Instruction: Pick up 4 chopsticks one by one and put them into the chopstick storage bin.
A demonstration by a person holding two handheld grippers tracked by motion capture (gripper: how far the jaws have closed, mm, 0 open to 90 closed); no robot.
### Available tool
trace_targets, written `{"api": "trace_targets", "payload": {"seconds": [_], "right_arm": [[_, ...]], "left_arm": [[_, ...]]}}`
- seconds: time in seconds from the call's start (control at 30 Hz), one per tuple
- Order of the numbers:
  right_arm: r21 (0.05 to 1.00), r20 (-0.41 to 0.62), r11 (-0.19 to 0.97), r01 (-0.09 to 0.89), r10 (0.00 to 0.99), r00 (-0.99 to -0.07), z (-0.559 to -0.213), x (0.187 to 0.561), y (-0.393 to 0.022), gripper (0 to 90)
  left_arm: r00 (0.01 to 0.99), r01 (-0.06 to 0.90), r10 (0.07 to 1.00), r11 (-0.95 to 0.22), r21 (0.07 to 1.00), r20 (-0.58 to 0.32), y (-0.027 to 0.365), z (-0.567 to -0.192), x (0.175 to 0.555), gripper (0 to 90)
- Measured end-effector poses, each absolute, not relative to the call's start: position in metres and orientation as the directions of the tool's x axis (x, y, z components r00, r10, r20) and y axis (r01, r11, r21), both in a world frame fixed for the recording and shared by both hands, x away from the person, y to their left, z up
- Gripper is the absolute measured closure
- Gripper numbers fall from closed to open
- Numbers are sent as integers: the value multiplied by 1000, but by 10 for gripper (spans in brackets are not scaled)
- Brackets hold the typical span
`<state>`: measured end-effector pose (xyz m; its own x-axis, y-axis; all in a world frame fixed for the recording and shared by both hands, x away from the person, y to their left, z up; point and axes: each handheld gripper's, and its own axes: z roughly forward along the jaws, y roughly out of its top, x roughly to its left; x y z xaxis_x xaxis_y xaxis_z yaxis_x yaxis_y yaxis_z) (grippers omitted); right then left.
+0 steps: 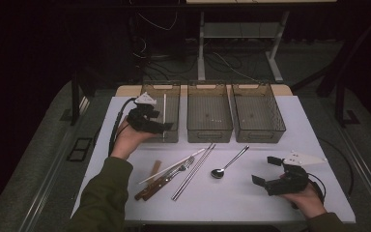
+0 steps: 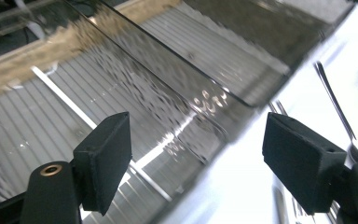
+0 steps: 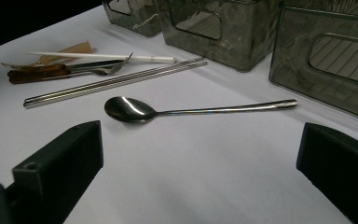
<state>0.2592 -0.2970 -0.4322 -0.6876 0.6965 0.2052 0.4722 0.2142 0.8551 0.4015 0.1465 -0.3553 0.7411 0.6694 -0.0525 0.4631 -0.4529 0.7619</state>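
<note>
Now the white desk (image 1: 270, 193) carries three clear bins in a row along its far edge, and the left bin (image 1: 171, 131) holds a single white chopstick (image 1: 164, 113). That chopstick lies flat on the bin's ribbed floor, its long axis running from the near wall to the far wall, close to the middle of the bin. The left tongs (image 1: 166, 126) hang over the near end of this bin, just above the chopstick; in the left gripper view the jaws stand wide apart with nothing between the pads, and the chopstick (image 2: 63, 95) runs across the bin floor beneath them, not touched. The right tongs (image 1: 265, 170) rest low at the near right of the desk, also spread wide and empty, aimed leftward at a metal spoon (image 3: 135, 110) whose bowl lies nearest the person and whose handle slants away toward the right bin (image 1: 258, 116). Left of the spoon lie a pair of steel chopsticks (image 1: 193, 171), a second white chopstick (image 1: 174, 166), a fork (image 1: 181, 168) and wood-handled cutlery (image 1: 149, 186), all slanting the same way. No writing or brand can be read anywhere.
</note>
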Motion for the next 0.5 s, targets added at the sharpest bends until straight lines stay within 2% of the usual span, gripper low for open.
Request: {"api": "trace_targets", "payload": {"seconds": [0.5], "right_arm": [[857,202,215,469,696,-689,-432,259,-298,7]], "left_arm": [[760,426,648,-449,785,-42,140,-374,358,213]]}}
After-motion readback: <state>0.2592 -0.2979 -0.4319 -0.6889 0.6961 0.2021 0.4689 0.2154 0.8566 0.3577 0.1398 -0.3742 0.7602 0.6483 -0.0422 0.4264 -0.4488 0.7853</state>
